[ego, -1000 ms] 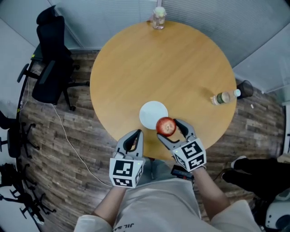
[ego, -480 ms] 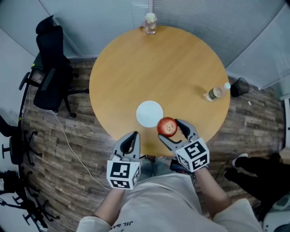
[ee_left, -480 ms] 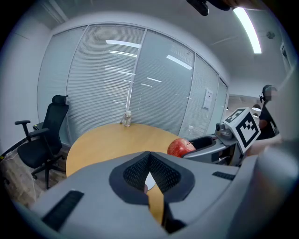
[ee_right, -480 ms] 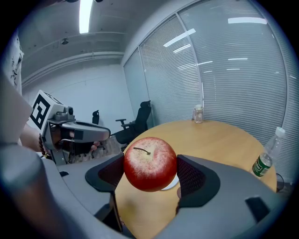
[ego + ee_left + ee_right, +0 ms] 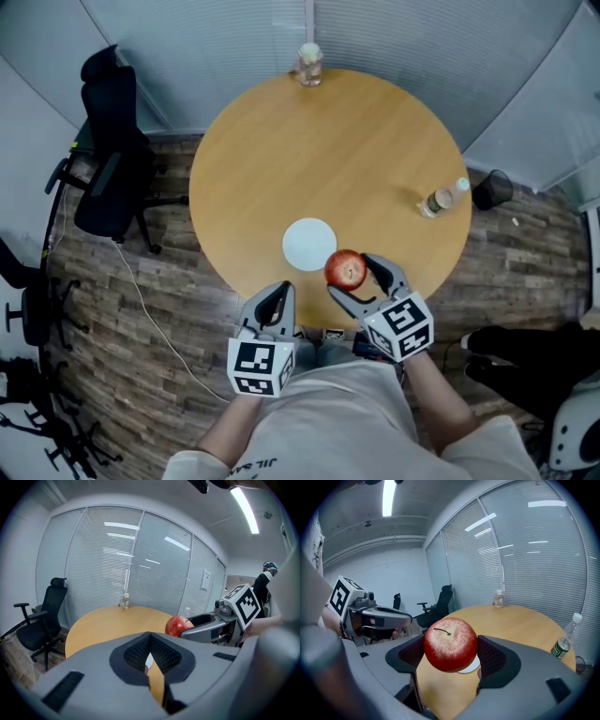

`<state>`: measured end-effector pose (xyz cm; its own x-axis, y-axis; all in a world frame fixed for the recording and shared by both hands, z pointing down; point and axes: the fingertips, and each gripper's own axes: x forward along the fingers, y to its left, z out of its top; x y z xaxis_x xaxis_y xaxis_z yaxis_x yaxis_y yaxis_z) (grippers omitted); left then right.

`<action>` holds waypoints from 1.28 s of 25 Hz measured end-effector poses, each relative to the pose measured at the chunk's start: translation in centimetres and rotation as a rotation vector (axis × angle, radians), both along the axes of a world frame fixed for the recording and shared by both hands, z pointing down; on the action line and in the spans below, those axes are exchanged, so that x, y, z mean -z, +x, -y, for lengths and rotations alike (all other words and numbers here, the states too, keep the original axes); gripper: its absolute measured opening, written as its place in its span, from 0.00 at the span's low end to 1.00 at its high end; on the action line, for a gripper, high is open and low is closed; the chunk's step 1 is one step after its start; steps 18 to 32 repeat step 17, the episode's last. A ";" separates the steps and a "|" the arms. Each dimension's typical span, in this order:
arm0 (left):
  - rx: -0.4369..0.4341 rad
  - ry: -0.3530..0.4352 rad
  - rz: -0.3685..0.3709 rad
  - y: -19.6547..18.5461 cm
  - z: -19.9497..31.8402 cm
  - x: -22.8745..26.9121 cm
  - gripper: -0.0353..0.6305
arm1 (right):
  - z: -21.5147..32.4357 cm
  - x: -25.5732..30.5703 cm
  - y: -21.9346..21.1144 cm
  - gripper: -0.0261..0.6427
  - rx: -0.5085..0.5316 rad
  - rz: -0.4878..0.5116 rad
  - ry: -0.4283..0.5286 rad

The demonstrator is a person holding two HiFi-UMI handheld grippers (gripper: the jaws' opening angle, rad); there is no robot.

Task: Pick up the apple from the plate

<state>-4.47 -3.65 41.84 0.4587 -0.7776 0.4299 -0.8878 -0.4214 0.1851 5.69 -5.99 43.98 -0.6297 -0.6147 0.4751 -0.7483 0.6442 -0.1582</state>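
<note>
A: Status on the pick?

B: Grasp step looks done. Your right hand-held gripper (image 5: 352, 275) is clamped on the apple (image 5: 345, 269), with a pad on each flank, stem up, jaws about apple-wide. The apple is in the air over the near edge of the surface (image 5: 328, 150), off the plate (image 5: 308, 244).

A: Left one?

B: Your left hand-held gripper (image 5: 272, 300) is pinched together with nothing between the jaws. It sits off the near edge beside the right one, not touching it.

A: Plate?

B: Bare, flat on the surface, just beyond the apple.

A: Next move?

B: My read: hold the squeeze and carry it level. It's round and smooth, so it could roll out if you ease off. Nothing close enough to clip. The bottle (image 5: 439, 200) is well off to the right and the clear jar (image 5: 308, 66) is at the far edge.
</note>
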 end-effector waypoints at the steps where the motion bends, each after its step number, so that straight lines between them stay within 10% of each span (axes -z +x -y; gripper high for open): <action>1: 0.003 0.003 -0.001 -0.1 0.0 0.0 0.06 | 0.0 0.1 0.0 0.58 -0.001 0.002 0.001; 32: 0.005 0.007 -0.001 0.3 0.1 0.1 0.06 | -0.4 0.8 -0.3 0.58 0.007 0.018 0.014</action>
